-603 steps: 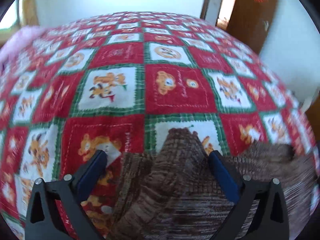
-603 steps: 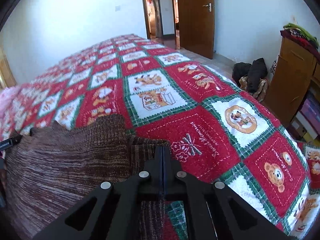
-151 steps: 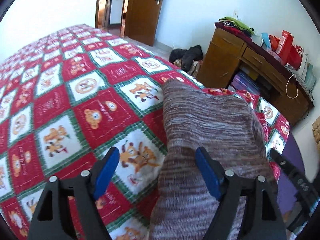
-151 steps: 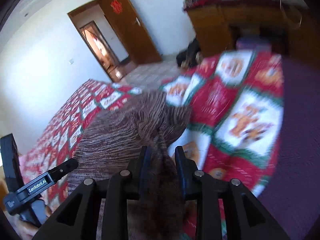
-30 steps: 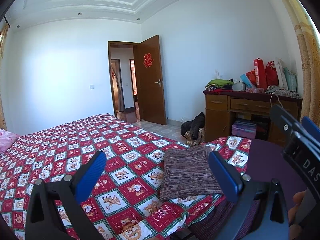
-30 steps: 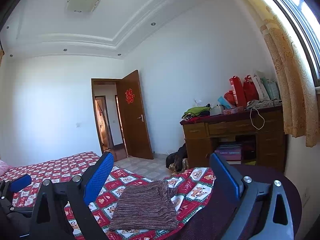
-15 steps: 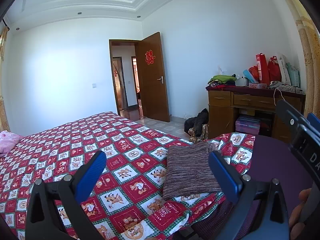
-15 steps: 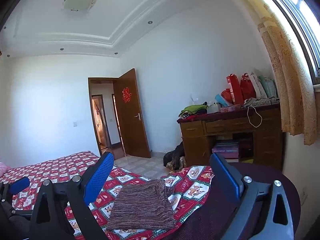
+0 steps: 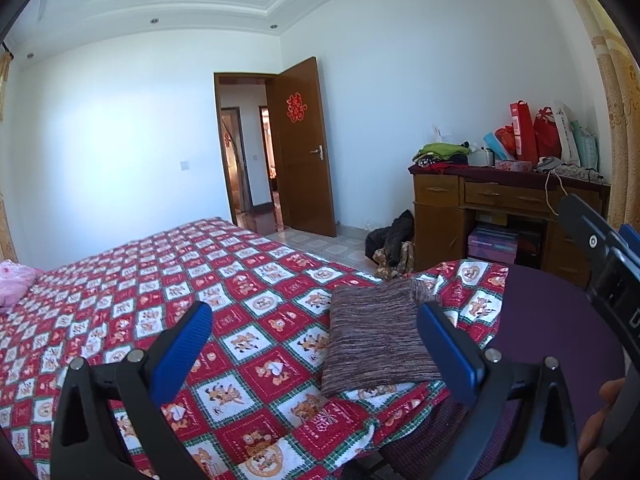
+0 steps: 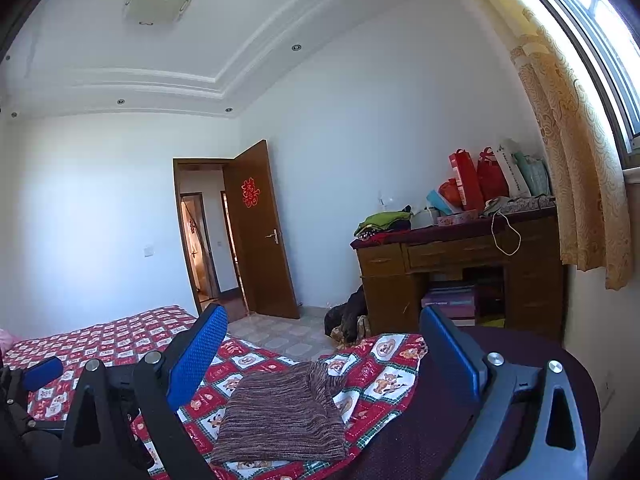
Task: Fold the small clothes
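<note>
A brown striped knit garment (image 9: pixel 374 340) (image 10: pixel 284 416) lies folded into a flat rectangle near the corner of the bed, on the red and green patchwork quilt (image 9: pixel 168 288) (image 10: pixel 120 340). My left gripper (image 9: pixel 312 340) is open, raised well back from the garment, with nothing between its blue pads. My right gripper (image 10: pixel 320 344) is open too, held above and behind the garment, holding nothing. The right gripper's black body (image 9: pixel 604 256) shows at the right edge of the left wrist view, and the left gripper's blue tip (image 10: pixel 42 370) at the left edge of the right wrist view.
A purple surface (image 9: pixel 532 320) lies beside the quilt's corner. A wooden desk (image 10: pixel 460 276) with bags and clothes on top stands by the wall, dark bags (image 9: pixel 390 240) on the floor next to it. An open brown door (image 9: pixel 304 148) is at the back. A pink pillow (image 9: pixel 14 280) sits far left.
Both grippers have let go of the garment and drawn back from it since five seconds ago. Over the last second the views have only drifted slightly; the folded garment has not moved.
</note>
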Demonstrator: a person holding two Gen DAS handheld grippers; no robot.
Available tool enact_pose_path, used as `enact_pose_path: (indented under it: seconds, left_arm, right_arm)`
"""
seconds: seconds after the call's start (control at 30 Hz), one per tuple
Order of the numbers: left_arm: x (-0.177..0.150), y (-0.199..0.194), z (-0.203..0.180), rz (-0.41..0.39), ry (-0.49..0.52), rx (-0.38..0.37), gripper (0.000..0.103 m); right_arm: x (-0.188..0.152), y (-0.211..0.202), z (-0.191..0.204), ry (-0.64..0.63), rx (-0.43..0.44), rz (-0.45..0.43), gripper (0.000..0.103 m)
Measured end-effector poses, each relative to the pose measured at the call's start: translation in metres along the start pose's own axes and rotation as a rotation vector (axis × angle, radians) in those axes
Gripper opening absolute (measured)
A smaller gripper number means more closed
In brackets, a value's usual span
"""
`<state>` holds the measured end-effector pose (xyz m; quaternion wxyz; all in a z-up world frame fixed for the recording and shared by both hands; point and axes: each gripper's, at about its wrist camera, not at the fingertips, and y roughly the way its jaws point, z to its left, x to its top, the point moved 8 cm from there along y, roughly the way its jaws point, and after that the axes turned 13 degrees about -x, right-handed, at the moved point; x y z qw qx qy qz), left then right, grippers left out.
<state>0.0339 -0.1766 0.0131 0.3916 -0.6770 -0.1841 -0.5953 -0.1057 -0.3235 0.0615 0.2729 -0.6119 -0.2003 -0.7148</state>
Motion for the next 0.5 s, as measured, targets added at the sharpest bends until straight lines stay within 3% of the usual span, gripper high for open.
enact_pose_path:
  seconds: [0.17, 0.5]
  left_arm:
    - [-0.0008, -0.0001, 0.0005, 0.002, -0.036, -0.057, 0.103]
    - [-0.0014, 0.0024, 0.0057, 0.012, -0.042, -0.033, 0.103]
  right_arm:
    - [0.0000, -0.0009, 0.0013, -0.006, 0.000, -0.004, 0.098]
    - [-0.0012, 0.0018, 0.0008, -0.008, 0.003, 0.011, 0.098]
